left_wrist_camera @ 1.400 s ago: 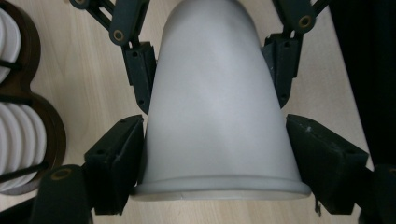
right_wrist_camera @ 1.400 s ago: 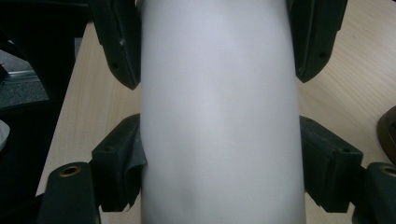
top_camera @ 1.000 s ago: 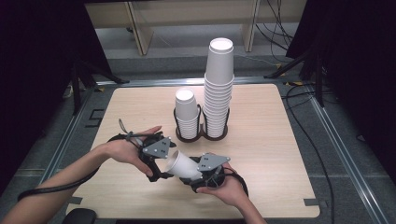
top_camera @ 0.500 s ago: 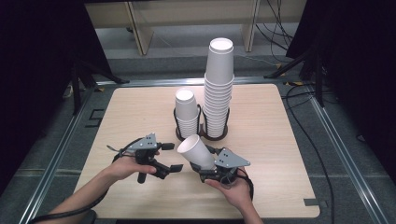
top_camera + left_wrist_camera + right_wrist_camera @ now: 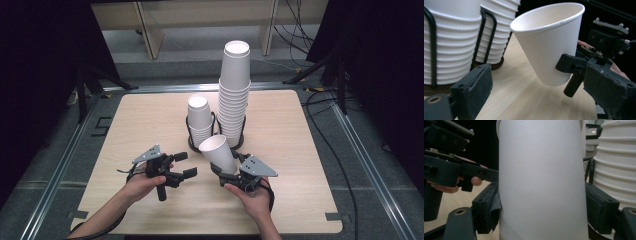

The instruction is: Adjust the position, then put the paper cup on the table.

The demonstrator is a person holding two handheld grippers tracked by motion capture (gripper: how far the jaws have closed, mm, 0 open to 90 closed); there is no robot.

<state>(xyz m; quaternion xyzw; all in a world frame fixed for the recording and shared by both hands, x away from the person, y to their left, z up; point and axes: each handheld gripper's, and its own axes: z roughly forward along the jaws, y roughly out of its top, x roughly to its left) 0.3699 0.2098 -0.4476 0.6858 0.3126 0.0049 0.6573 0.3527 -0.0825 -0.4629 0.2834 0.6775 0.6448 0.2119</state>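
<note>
1. Dark curtains ring the wooden table (image 5: 150,125); a black wire rack (image 5: 191,142) at its middle holds a short stack (image 5: 199,120) on the left and a tall stack (image 5: 235,95) on the right, touching side by side.
2. Right gripper (image 5: 231,175): jaws closed on the lower wall of a single paper cup (image 5: 218,152), pads pressed to both sides in the right gripper view (image 5: 541,182). The cup is lifted off the table, tilted, mouth up and toward the far left, just near the rack.
3. Left gripper (image 5: 184,164): jaws wide apart, holding nothing, just left of the cup. In the left gripper view the cup (image 5: 549,42) hangs between the open jaws without touching them.
4. Judgement: the step in hand looks like seating the cup on one of the stacks, probably the short one, which is nearer.
5. To do it well: right the cup so its base points straight down before lowering; a tilted base would catch the stack's rim.
6. Keep the grip light; the thin wall will dent under a hard squeeze.
7. Hold the left gripper clear of the rack, or steady the stack with it if it rocks.
8. Release once the cup nests squarely.
</note>
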